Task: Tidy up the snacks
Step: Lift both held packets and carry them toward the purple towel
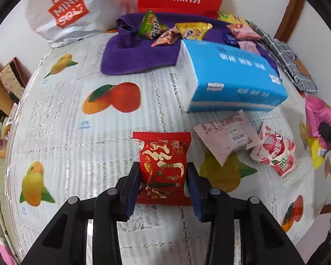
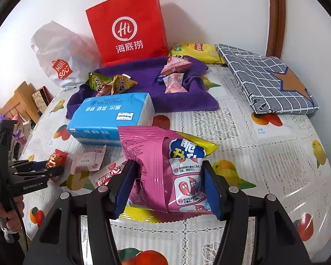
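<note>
- Clamped between the blue pads of the left gripper (image 1: 163,182): a small red snack packet (image 1: 162,165) with gold print, flat on the fruit-print tablecloth (image 1: 77,114); pads pressed against both side edges, wrapper bulging slightly between them.
- Best done by lifting straight up before travelling, with the squeeze kept light to spare the contents.
- Just right of that packet: a pale pink sachet (image 1: 226,135), then a strawberry-print packet (image 1: 274,151), the two overlapping at their edges and lying loose.
- Further right, gripped by the right gripper (image 2: 168,186): a large pink snack bag (image 2: 172,167) with yellow end seams, jaws closed on its puffed middle; whether it is clear of the table cannot be told.
- Worth holding level; slick foil could slip out of a shallow grip.
- Likely destination at the back: a purple towel (image 2: 143,92) with green and yellow packets grouped on its left and pink ones on its right.
- In the way: a blue tissue pack (image 2: 112,119) lying between the grippers and the towel, so carry over or round it.
- Behind the towel, left to right: white Miniso bag (image 2: 59,57), red paper bag (image 2: 128,26), yellow chip bag (image 2: 196,50), grey checked cloth (image 2: 267,81).
- Both grippers close together over the loose packets; mind a collision when lifting.
</note>
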A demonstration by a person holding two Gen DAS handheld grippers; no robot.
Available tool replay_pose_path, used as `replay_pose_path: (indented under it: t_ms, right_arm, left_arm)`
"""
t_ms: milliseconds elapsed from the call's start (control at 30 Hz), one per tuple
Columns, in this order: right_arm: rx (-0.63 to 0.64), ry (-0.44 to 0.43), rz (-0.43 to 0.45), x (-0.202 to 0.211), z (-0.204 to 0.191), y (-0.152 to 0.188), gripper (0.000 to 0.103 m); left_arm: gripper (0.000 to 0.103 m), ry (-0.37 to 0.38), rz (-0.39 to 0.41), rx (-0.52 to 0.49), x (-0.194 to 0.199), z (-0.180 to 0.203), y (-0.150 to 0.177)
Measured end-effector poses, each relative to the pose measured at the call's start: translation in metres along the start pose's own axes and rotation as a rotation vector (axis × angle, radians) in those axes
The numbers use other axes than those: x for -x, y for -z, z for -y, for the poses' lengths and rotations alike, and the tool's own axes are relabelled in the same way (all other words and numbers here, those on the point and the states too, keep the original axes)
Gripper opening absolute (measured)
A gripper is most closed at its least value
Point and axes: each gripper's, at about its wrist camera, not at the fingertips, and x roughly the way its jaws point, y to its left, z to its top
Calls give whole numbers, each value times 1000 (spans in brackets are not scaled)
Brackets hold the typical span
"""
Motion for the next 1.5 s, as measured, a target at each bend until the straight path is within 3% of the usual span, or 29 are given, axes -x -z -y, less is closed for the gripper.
replay_pose_path:
  t_ms: [467,1000,1500]
  right_arm:
    - [-1,6,50,28,-2,-4,59]
    - [-5,31,86,38,5,-27,59]
    - [11,18,111,25,-1,-67,59]
  left_arm:
    - [39,57,92,-10,47,12,-6]
    - [39,99,143,-24,61,27,-32]
    - [39,90,175,-11,68,22,-66]
